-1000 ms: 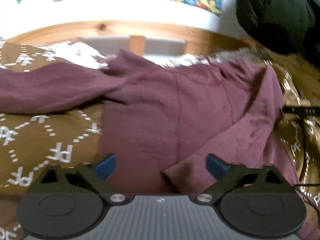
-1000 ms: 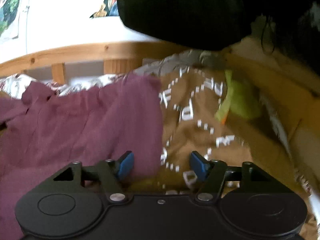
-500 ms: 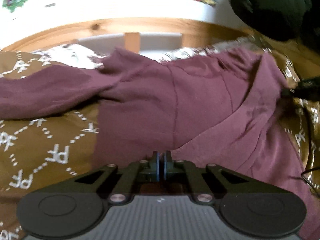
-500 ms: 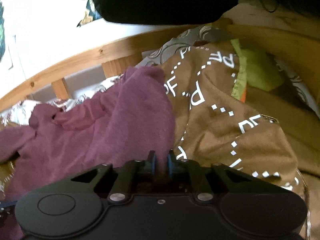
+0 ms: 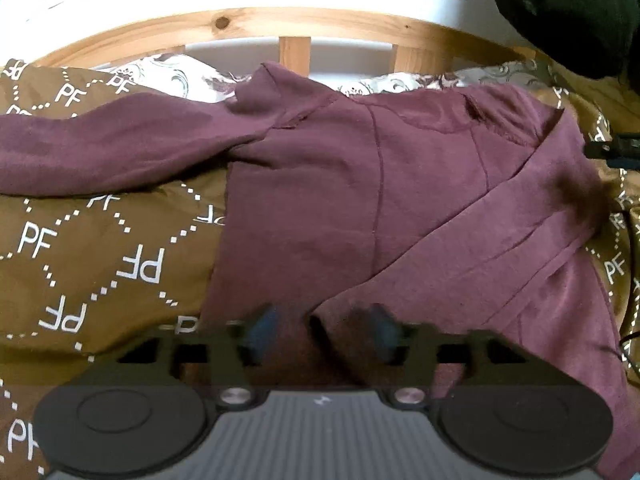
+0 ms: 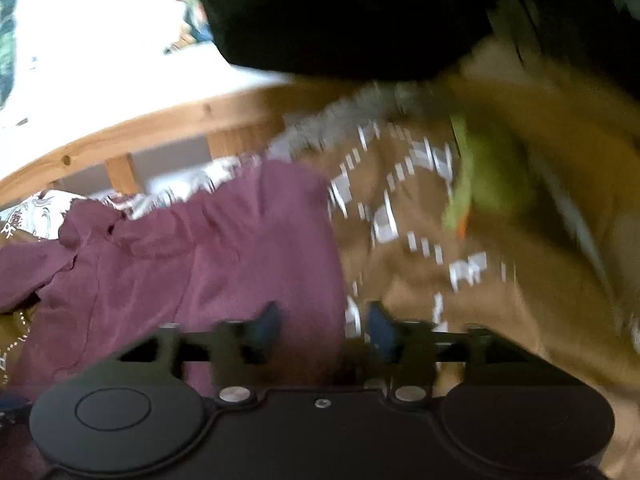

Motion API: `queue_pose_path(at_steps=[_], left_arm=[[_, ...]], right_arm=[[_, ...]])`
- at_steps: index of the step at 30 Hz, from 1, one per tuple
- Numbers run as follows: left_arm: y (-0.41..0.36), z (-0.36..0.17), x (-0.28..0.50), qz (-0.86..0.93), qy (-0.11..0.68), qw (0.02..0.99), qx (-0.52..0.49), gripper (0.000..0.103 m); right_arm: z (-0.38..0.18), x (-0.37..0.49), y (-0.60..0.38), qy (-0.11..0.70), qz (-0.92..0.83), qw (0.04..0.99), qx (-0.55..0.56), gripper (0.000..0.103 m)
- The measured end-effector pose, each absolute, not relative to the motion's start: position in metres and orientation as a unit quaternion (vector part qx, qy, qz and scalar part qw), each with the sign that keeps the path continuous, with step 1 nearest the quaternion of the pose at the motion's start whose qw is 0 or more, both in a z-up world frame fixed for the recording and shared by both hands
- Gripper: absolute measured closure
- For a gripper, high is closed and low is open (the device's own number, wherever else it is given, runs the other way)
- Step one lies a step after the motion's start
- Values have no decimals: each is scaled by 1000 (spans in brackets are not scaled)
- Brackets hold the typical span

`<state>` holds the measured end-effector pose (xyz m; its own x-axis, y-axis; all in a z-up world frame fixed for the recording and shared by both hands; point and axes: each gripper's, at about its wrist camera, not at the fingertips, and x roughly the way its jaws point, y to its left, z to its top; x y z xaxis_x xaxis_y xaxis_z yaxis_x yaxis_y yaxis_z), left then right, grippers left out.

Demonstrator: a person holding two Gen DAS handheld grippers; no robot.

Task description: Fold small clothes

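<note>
A maroon long-sleeved top (image 5: 320,208) lies spread on a brown bedspread (image 5: 100,264) printed with white "PF" letters. One sleeve stretches to the left (image 5: 100,156); the other is folded diagonally across the body (image 5: 500,248). My left gripper (image 5: 324,328) is open over the garment's near hem, and its blue pads hold nothing. In the right wrist view the same top (image 6: 208,256) fills the left half. My right gripper (image 6: 322,326) is open at the garment's right edge, its blue pads astride the edge. The view is motion-blurred.
A wooden bed rail (image 5: 296,28) with slats runs along the far side against a white wall. A black bulky object (image 6: 340,16) hangs at the upper right. A lime-green item (image 6: 476,196) lies on the bedspread to the right. A black cable (image 5: 628,240) runs along the right edge.
Both grippers shut on the garment's near edge half a second ago. Both now stand open again and have let the cloth go. The right gripper is moving fast, so its view is blurred.
</note>
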<state>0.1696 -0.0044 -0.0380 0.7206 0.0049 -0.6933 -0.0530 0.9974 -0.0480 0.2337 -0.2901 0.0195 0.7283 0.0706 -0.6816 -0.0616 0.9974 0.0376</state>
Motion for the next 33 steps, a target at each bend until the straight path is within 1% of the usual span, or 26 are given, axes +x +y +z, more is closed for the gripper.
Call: queue_pose_path(at_steps=[2, 4, 5, 6, 7, 9, 11, 13, 15, 17, 18, 19, 21, 22, 24, 25, 27, 29, 33], left_arm=[[-6, -39, 166, 13, 373, 928, -23, 36], [-9, -44, 168, 14, 383, 924, -5, 36], [-10, -48, 170, 20, 393, 919, 8, 37], [-12, -52, 171, 28, 402, 915, 22, 36], [-12, -56, 171, 30, 405, 913, 29, 36], [-13, -57, 167, 29, 400, 916, 30, 36], [-13, -56, 168, 29, 402, 915, 30, 32], [-12, -53, 167, 33, 405, 913, 26, 18], [-8, -49, 163, 33, 401, 915, 20, 14], [-2, -43, 160, 36, 398, 917, 11, 9], [1, -41, 158, 40, 397, 917, 9, 5], [5, -37, 156, 47, 396, 917, 5, 3], [18, -29, 151, 62, 390, 919, -5, 2], [26, -24, 147, 71, 387, 919, -12, 1], [44, -13, 142, 94, 384, 918, -20, 1], [55, -7, 140, 110, 386, 916, -21, 1], [81, 9, 135, 147, 387, 910, -21, 1], [112, 25, 129, 188, 376, 907, -22, 1], [171, 47, 121, 263, 344, 900, -55, 1]], right_arm=[[19, 247, -288, 358, 39, 933, -11, 43], [14, 264, -287, 359, 34, 933, -20, 48], [10, 273, -288, 362, 29, 932, -22, 68], [7, 281, -289, 365, 17, 931, -27, 99], [5, 287, -291, 368, 2, 929, -29, 98], [-1, 294, -293, 374, -12, 927, -15, 98], [-7, 293, -291, 377, -10, 926, -24, 98], [-6, 285, -291, 368, -7, 929, -22, 89], [-2, 270, -292, 362, -2, 932, -13, 60], [1, 249, -291, 357, 4, 934, -22, 51], [3, 237, -289, 357, 4, 934, -25, 50], [3, 225, -288, 359, 5, 933, -24, 49], [3, 201, -284, 359, 6, 933, -14, 35], [4, 188, -280, 357, 8, 934, -6, 32], [5, 164, -274, 344, 20, 939, 12, 20], [6, 149, -269, 333, 26, 942, 23, 17], [5, 129, -261, 321, 41, 945, 43, 6], [2, 118, -253, 329, 73, 939, 68, 2], [-7, 113, -233, 344, 125, 928, 65, 1]])
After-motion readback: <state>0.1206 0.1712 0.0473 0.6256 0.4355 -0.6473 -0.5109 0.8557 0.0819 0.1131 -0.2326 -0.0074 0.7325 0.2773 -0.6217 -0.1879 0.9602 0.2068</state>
